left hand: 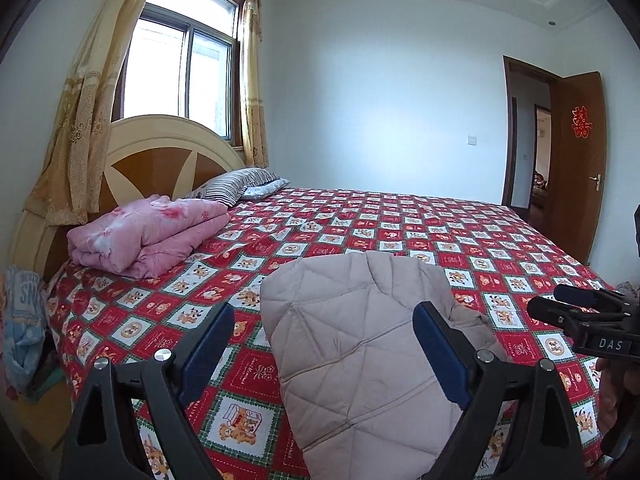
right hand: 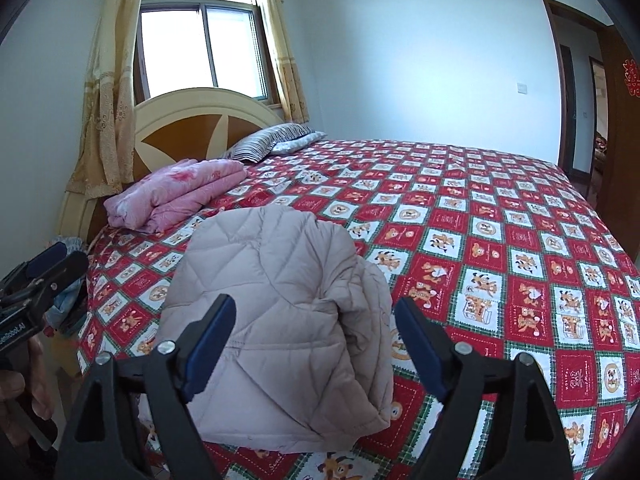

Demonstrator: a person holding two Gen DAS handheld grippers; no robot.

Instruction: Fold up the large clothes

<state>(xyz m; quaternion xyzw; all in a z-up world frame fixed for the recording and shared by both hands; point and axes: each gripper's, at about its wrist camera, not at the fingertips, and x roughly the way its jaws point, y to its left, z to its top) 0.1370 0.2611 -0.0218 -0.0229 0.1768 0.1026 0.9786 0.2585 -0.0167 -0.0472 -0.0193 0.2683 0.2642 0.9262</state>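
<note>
Both grippers hang above the near edge of the bed, jaws spread wide and holding nothing. Seen from the left wrist view, the left gripper (left hand: pixel 324 344) frames the jacket (left hand: pixel 360 360) between its blue pads (left hand: pixel 208 344), without touching it; the right gripper (left hand: pixel 576 308) enters at 3 o'clock, its fingers parted. From the right wrist view, the right gripper (right hand: pixel 314 336) likewise straddles the jacket (right hand: pixel 280 312), and the left gripper (right hand: pixel 44 276) shows at 9 o'clock. The jacket, pale quilted and folded into a compact bundle, lies on the red checked bedspread (left hand: pixel 460 240) at the bed's near edge, at 6 o'clock. A folded pink quilt (left hand: pixel 148 232) sits at 10 o'clock by the headboard (left hand: pixel 160 148), with a striped pillow (left hand: pixel 236 188) just beyond it. An open door (left hand: pixel 576 160) stands at 3 o'clock.
</note>
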